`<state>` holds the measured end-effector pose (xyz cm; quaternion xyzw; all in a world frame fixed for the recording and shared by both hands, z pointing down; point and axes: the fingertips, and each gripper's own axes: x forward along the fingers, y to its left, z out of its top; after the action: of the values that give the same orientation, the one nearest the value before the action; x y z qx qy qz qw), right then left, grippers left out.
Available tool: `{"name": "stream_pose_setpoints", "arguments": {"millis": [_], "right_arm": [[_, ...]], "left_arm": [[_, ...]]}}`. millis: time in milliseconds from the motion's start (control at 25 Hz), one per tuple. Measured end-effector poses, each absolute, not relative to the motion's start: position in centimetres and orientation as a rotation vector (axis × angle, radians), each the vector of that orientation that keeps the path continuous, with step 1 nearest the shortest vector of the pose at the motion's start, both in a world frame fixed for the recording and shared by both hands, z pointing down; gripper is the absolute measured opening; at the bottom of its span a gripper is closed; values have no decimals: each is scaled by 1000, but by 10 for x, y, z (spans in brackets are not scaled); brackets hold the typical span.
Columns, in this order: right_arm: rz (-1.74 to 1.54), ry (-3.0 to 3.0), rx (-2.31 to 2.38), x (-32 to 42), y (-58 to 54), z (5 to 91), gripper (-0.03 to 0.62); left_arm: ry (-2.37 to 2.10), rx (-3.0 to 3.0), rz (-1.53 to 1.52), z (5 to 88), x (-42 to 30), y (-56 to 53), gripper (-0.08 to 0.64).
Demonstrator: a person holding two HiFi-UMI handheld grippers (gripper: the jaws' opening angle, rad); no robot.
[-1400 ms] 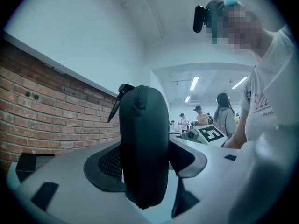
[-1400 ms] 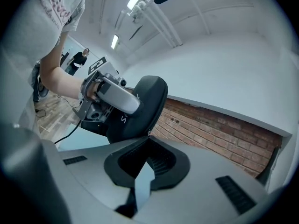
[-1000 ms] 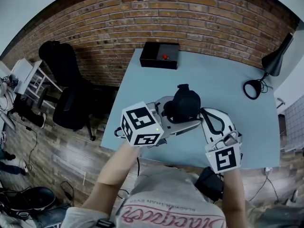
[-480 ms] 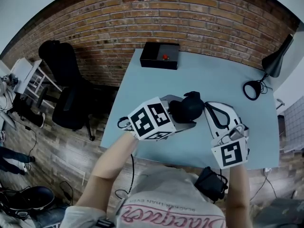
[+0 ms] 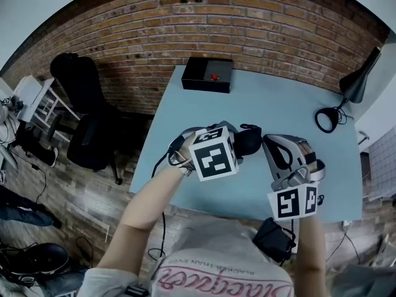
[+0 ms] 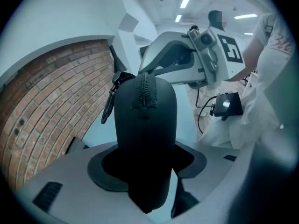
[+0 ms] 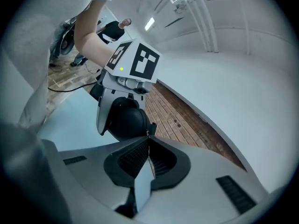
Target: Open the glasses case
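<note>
The black zipped glasses case (image 5: 249,140) is held above the pale blue table (image 5: 284,104). My left gripper (image 5: 238,146) is shut on the case's body. In the left gripper view the case (image 6: 145,139) fills the gap between the jaws, with its zipper (image 6: 145,88) facing up and a black loop (image 6: 112,97) hanging at the left. My right gripper (image 5: 266,143) meets the case's end from the right. Its jaws are shut, and the right gripper view shows the small zipper pull (image 7: 148,133) pinched at the tips, right against the case (image 7: 126,121).
A black box with a red button (image 5: 208,73) sits at the table's far edge. A black desk lamp (image 5: 346,85) stands at the far right. A black office chair (image 5: 86,122) is on the wooden floor to the left. A black device (image 5: 275,237) hangs at the person's waist.
The left gripper has sunk and rolled, so its marker cube now faces up, and the case has shifted a little to the right with it. The right gripper has stayed almost still.
</note>
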<state>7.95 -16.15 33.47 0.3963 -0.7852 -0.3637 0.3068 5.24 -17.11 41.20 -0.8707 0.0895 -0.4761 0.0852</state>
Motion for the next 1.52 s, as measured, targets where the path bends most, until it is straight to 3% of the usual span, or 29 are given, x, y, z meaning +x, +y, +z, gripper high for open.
{"name": "stream_pose_setpoints", "arguments": {"millis": [280, 680, 800, 1000, 1520], "right_arm": [[-1042, -2006, 989, 60, -160, 341, 20], [-822, -2114, 1233, 98, -180, 325, 18], [-811, -2141, 1240, 99, -181, 320, 18], [-809, -2145, 1240, 99, -182, 321, 18], [-1072, -1827, 1066, 96, -187, 340, 18]], "left_arm": [[324, -2436, -1534, 431, 47, -182, 258], [383, -2765, -687, 366, 63, -176, 267], [371, -2771, -569, 353, 64, -172, 267], [428, -2705, -572, 351, 60, -176, 264], [316, -2604, -1146, 378, 59, -187, 250]]}}
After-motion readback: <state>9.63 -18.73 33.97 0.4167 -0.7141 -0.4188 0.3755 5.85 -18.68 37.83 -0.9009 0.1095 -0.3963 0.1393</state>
